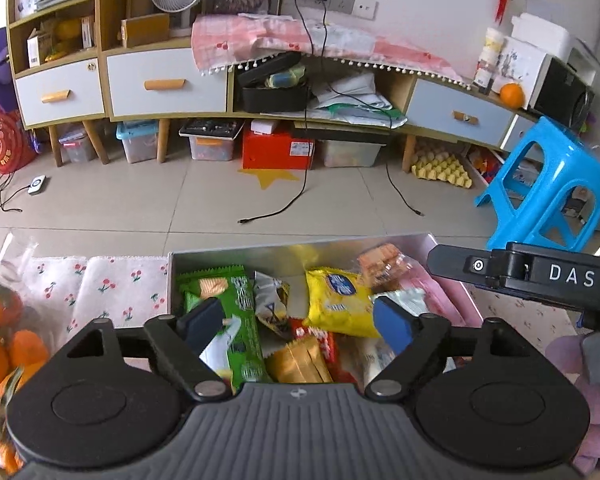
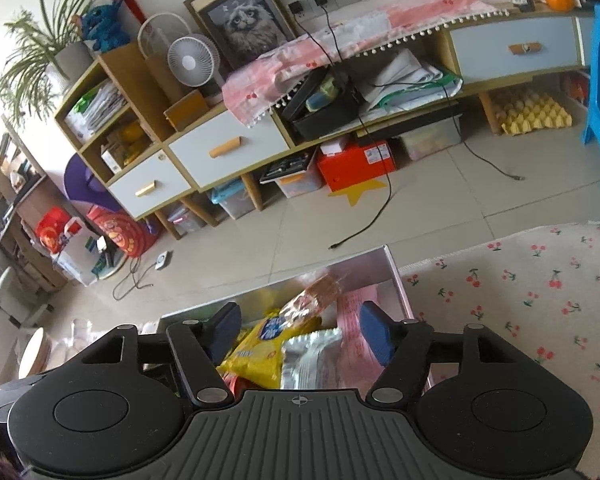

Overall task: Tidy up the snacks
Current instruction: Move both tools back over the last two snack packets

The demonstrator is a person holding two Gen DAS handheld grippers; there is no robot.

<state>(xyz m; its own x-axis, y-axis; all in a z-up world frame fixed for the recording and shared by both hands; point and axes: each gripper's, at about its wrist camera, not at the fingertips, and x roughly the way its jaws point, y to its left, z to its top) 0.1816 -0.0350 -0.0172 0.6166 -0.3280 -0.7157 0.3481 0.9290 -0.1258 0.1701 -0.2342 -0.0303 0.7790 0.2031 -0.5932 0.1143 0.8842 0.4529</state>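
Observation:
A pink-walled box (image 1: pixel 452 292) with a silvery inner wall sits on the cherry-print tablecloth (image 1: pixel 132 284) and holds several snack packets: a green one (image 1: pixel 236 300), a yellow one (image 1: pixel 340 300), a clear pack of biscuits (image 1: pixel 384 260), gold and red ones. My left gripper (image 1: pixel 300 320) is open and empty just above the packets. My right gripper (image 2: pixel 300 328) is open and empty over the same box (image 2: pixel 400 280), above the yellow packet (image 2: pixel 260 352) and a silver packet (image 2: pixel 312 356). Its body shows at the right of the left wrist view (image 1: pixel 540 276).
A bag of oranges (image 1: pixel 4 336) lies left of the box on the cloth. Beyond the table edge is tiled floor (image 1: pixel 180 208) with loose cables, a blue stool (image 1: pixel 548 184) and a low cabinet (image 1: pixel 164 80) with bins beneath.

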